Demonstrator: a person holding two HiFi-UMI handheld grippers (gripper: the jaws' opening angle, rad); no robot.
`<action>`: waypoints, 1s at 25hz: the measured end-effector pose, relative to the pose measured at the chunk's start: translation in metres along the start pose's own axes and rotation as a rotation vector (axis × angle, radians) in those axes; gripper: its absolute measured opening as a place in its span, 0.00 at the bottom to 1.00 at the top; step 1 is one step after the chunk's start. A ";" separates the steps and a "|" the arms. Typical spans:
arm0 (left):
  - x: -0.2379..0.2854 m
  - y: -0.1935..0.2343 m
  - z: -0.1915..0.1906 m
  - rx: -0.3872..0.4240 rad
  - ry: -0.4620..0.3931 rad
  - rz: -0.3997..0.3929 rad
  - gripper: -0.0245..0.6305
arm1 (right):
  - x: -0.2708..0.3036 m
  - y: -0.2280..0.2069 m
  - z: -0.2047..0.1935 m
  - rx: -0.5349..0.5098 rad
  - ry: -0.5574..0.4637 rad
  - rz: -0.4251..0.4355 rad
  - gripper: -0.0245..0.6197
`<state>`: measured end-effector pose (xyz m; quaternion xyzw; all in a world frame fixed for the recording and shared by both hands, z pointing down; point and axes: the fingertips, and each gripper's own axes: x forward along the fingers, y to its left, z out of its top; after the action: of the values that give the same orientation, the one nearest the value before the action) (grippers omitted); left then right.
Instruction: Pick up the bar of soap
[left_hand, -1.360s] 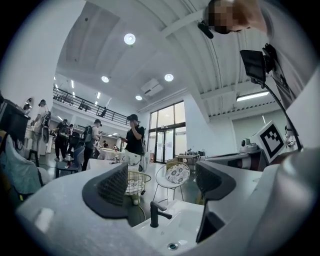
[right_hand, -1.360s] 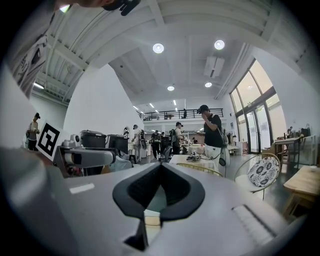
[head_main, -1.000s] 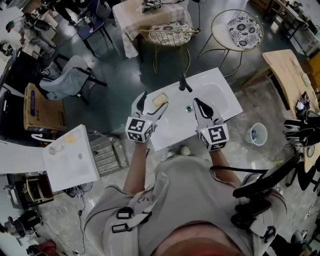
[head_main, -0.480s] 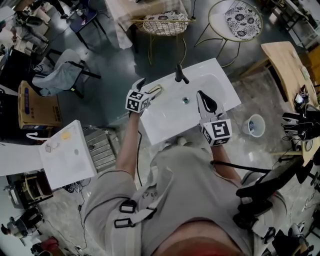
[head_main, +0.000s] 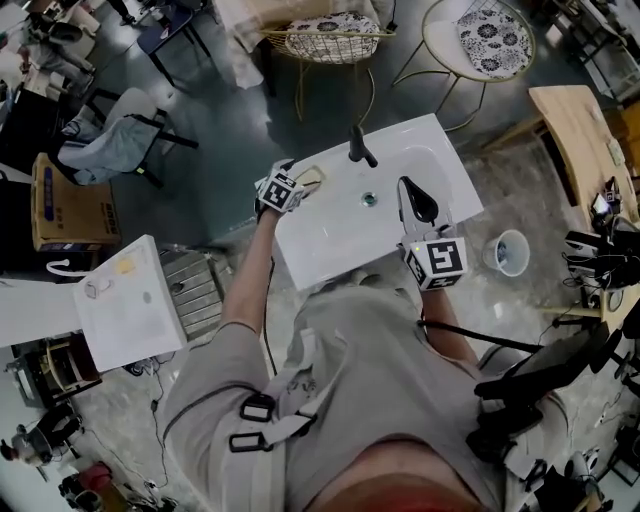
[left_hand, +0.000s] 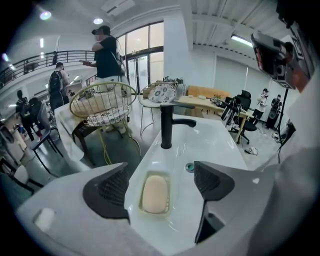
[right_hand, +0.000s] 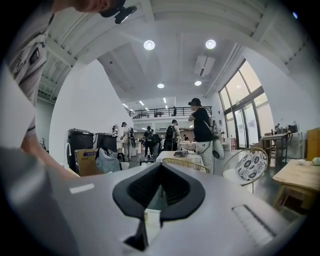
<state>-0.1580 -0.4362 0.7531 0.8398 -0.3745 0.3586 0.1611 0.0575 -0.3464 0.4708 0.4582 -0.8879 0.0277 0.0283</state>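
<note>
Soap: bar of soap (left_hand: 155, 194) lies in the sink's (left_hand: 215, 137) recessed dish (left_hand: 172, 176).
Left gripper (left_hand: 160, 185): fingers spread wide, straddling the bar without touching it.
Right gripper (right_hand: 159, 192): fingers clenched on nothing.
Next: lower squarely, clear the dish rim, squeeze gently; it is probably slippery.

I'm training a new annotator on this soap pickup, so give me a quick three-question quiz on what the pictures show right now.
1. True or false: the left claw is shut on the soap.
2. Multiple choice: the faucet behind the soap is A) white, B) black, C) gold.
3. Short answer: which claw has its jaws together?

Key
1. False. Its jaws stand apart on either side of the soap, which lies in its recess in the sink.
2. B.
3. The right claw.
</note>
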 end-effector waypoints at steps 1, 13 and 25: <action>0.005 0.002 -0.004 -0.004 0.014 -0.003 0.63 | 0.001 -0.004 -0.002 0.008 0.001 -0.005 0.04; 0.065 0.000 -0.055 0.018 0.203 -0.128 0.63 | 0.006 -0.032 -0.012 0.016 0.028 -0.060 0.04; 0.086 0.006 -0.067 -0.048 0.283 -0.165 0.41 | 0.007 -0.036 -0.017 0.011 0.064 -0.057 0.04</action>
<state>-0.1551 -0.4481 0.8614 0.8047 -0.2863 0.4498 0.2611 0.0832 -0.3713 0.4890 0.4826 -0.8729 0.0464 0.0551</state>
